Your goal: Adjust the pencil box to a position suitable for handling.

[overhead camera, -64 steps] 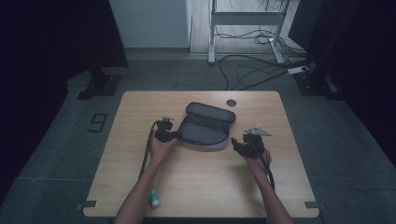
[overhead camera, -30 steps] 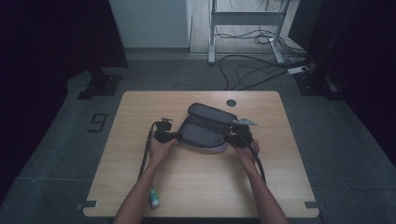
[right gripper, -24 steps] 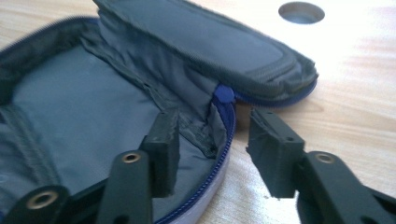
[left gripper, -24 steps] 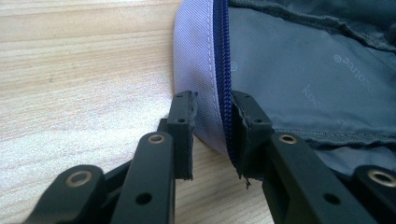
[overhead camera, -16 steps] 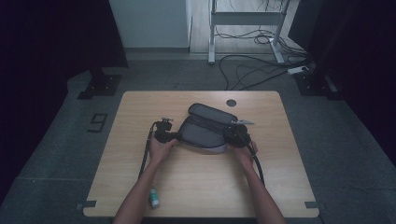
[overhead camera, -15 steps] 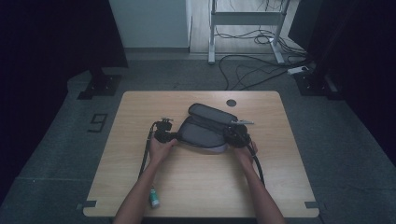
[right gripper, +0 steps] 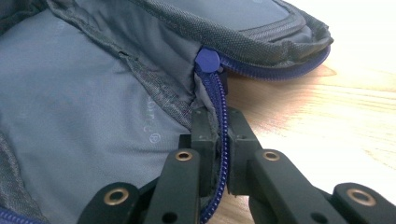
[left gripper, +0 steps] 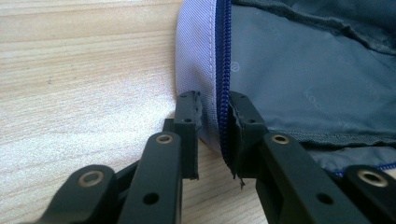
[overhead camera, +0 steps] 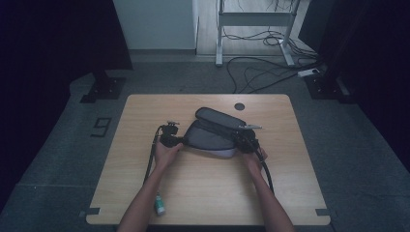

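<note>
Both grippers pinch the pouch point(overhead camera: 215, 137) rim at mid-table: left gripper point(left gripper: 212, 128) closed on its zipper point(left gripper: 224, 70) edge, right gripper point(right gripper: 218, 140) closed on the zipper tape below the slider point(right gripper: 206, 59). Keep both grips firm and pull evenly apart, so the opening stays taut under the raised lid point(overhead camera: 221, 118).

Grey pouch point(overhead camera: 211, 137) with blue zip point(left gripper: 224, 70) lies unzipped mid-surface; lid flap raised; grey lining showing.

The right tool point(right gripper: 219, 154) pinches the open pouch's point(right gripper: 93, 107) blue zipper point(right gripper: 215, 93) edge.
</note>
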A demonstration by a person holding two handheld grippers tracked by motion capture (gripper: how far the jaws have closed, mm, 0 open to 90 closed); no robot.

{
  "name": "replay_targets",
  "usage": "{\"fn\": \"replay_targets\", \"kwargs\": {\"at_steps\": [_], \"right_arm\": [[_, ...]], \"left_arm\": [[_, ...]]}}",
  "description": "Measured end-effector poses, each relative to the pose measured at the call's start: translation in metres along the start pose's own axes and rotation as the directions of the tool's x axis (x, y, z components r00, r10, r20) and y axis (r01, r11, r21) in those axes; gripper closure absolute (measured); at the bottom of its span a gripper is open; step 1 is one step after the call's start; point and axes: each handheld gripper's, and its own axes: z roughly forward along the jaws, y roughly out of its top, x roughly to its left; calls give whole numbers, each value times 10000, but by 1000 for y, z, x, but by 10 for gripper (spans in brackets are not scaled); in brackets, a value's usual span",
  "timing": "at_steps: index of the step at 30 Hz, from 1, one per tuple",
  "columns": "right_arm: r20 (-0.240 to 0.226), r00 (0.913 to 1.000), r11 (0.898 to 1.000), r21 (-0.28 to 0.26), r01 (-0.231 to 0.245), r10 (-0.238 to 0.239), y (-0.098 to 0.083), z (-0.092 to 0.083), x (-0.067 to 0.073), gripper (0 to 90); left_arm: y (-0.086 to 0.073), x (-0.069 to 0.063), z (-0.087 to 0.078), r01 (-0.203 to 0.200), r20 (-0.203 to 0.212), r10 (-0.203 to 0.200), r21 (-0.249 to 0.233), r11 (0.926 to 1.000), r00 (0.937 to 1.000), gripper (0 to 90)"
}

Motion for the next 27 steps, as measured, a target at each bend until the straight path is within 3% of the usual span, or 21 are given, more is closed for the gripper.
{"fn": "replay_targets", "kwargs": {"at_steps": [10, 20, 27], "right_arm": [[-252, 9996, 9999, -31, -136, 135, -1, -4, -4, 845], [-288, 9996, 9998, -221, -11, 4, 1, -10, -4, 847], [-248, 9997, 9992, -393, 38, -48, 3, -18, -6, 850]], "left_arm": [[1, -1, 0, 7, -22, -8, -96, 10000, 10000, 828], [2, 1, -1, 226, 216, -221, -236, 9995, 9995, 848], [2, -3, -4, 175, 417, -163, -282, 9994, 9990, 855]]}}
